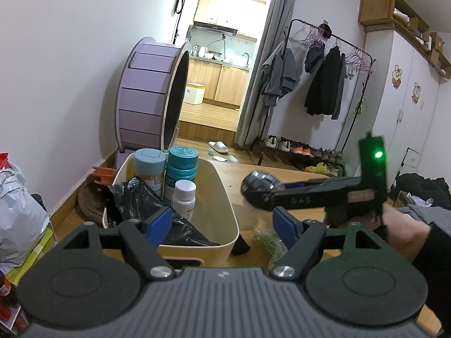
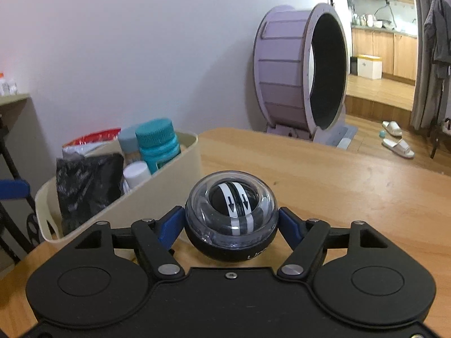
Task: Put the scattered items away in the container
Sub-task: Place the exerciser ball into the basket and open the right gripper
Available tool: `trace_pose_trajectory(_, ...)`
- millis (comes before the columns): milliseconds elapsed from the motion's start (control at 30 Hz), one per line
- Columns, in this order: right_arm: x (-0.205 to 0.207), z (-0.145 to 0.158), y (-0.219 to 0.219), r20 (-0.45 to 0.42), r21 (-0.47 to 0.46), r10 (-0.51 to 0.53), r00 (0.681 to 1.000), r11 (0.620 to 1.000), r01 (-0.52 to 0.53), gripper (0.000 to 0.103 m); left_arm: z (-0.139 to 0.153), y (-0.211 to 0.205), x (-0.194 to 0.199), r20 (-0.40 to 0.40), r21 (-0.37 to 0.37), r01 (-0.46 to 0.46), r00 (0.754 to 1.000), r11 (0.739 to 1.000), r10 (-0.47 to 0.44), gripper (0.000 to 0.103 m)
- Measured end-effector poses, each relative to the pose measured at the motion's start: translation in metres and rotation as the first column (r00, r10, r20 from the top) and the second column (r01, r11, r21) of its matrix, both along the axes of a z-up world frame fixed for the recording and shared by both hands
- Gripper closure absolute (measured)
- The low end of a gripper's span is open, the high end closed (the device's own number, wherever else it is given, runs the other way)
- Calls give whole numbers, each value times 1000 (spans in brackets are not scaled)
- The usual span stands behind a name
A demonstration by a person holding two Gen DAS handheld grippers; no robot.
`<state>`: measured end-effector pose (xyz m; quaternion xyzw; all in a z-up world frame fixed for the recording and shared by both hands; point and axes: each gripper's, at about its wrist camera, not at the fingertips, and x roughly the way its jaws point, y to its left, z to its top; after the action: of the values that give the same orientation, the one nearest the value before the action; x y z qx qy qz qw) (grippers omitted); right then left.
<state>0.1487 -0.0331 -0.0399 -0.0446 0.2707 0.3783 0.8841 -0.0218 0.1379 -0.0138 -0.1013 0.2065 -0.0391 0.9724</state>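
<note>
Now your R gripper (image 2: 231, 225) clamps the gyro ball (image 2: 231, 219) beside the bin (image 2: 169, 194), w/ L gripper (image 1: 222, 224) jaws apart, empty, over it.

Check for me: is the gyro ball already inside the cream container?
No: in the right wrist view the gyro ball sits between the right gripper pads over the table, beside the cream container.

A smooth, lightly glossy wooden table top (image 2: 324, 174) is seen. The cream bin (image 2: 157, 186) near its left edge looks like matt, smooth plastic. Crinkled, shiny black plastic film (image 2: 84, 180) is held inside it beside a ribbed teal plastic bottle cap (image 2: 155, 133). The round gyro ball (image 2: 231, 217) is shelled in clear glossy plastic over a matt black base.
</note>
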Motion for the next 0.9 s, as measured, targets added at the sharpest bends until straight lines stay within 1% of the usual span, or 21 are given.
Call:
trace_pose_trajectory(200,-14,35,-1,56,34,43,997,998,-45,33,8,9,-9,15,1,-29,999,1000,29,25)
trace_pose_trajectory(300,-24,49,7,80,46,82,993,995,-85,33,13,20,-15,22,-8,-67,998,998,67,25)
trace_pose_trajectory(400,-32,57,22,90,52,131,987,989,-136,33,17,29,-20,20,-20,-113,993,993,113,25)
trace_pose_trajectory(533,-37,53,46,72,32,202,977,978,-204,33,23,36,-27,36,-31,-156,987,987,157,25)
trace_pose_trajectory(667,-40,45,67,54,-7,255,965,967,-255,33,26,38,-30,49,-44,-154,986,987,156,25)
trace_pose_trajectory(900,-45,35,95,40,-90,309,950,948,-304,33,25,38,-30,50,-44,-146,988,988,148,25)
